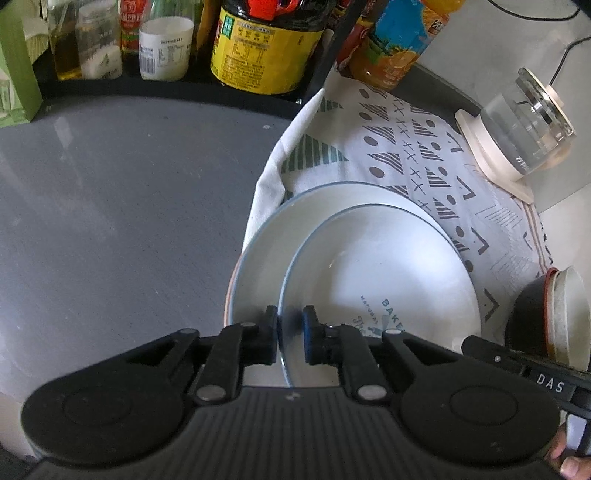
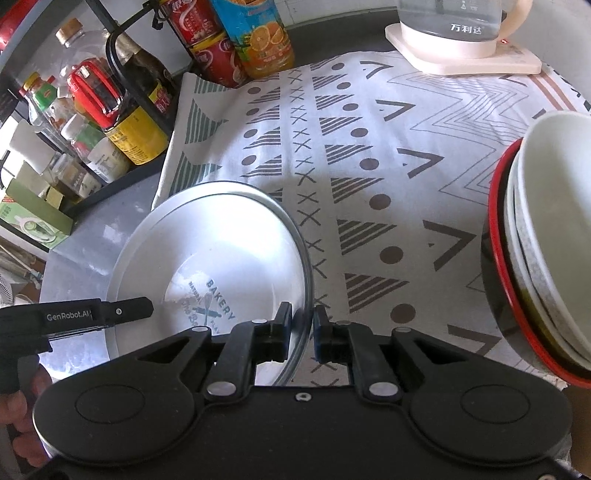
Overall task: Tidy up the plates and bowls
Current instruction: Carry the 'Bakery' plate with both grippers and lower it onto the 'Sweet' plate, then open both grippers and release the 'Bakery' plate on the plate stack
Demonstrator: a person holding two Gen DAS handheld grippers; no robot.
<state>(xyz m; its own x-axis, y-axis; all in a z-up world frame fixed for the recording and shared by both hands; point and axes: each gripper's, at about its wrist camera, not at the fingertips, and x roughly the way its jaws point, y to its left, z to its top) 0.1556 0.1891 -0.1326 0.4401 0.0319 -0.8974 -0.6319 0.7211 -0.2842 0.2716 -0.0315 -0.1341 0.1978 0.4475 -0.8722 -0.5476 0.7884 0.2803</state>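
The left gripper [image 1: 290, 334] and right gripper [image 2: 303, 328] each pinch opposite rims of the white plate [image 2: 221, 243] at the patterned cloth's [image 2: 369, 147] left edge.

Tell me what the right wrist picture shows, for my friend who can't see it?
The right claw pinches the rim of a white plate that lies on a larger plate on a patterned cloth. Stacked bowls stand at right, bottles and a kettle behind.

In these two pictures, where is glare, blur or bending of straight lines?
Left wrist view: the upper plate rim is smeared between the jaws; the grey counter edge curves from the fisheye. Right wrist view: bright glare on the plate; the patterned cloth stays sharp.
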